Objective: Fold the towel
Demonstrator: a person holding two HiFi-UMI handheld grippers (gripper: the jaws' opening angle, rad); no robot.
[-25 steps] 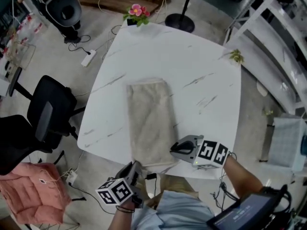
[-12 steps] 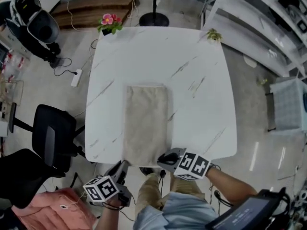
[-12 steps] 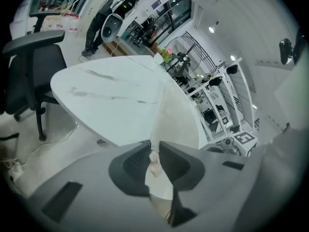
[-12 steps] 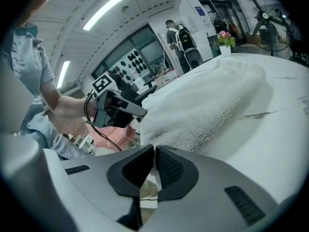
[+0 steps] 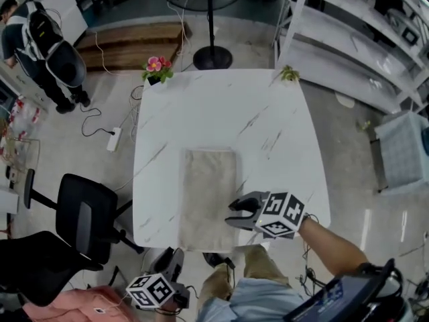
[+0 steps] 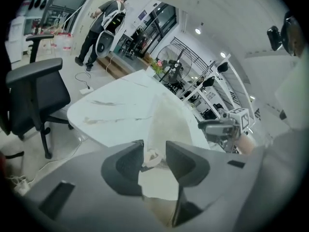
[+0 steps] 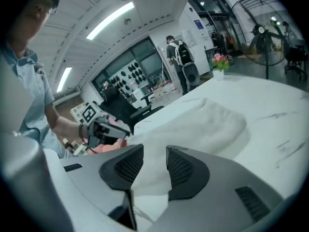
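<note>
We see the towel (image 5: 208,200) lying as a long strip on the table (image 5: 268,119), from mid-surface to the near edge; our left gripper (image 6: 154,148) sits just off that edge by the towel's near left corner, jaws opening, the corner showing in the gap unpinched; our right gripper (image 5: 234,215) hovers over the towel's right side close to the near edge, jaws opening, gripping nothing.
</note>
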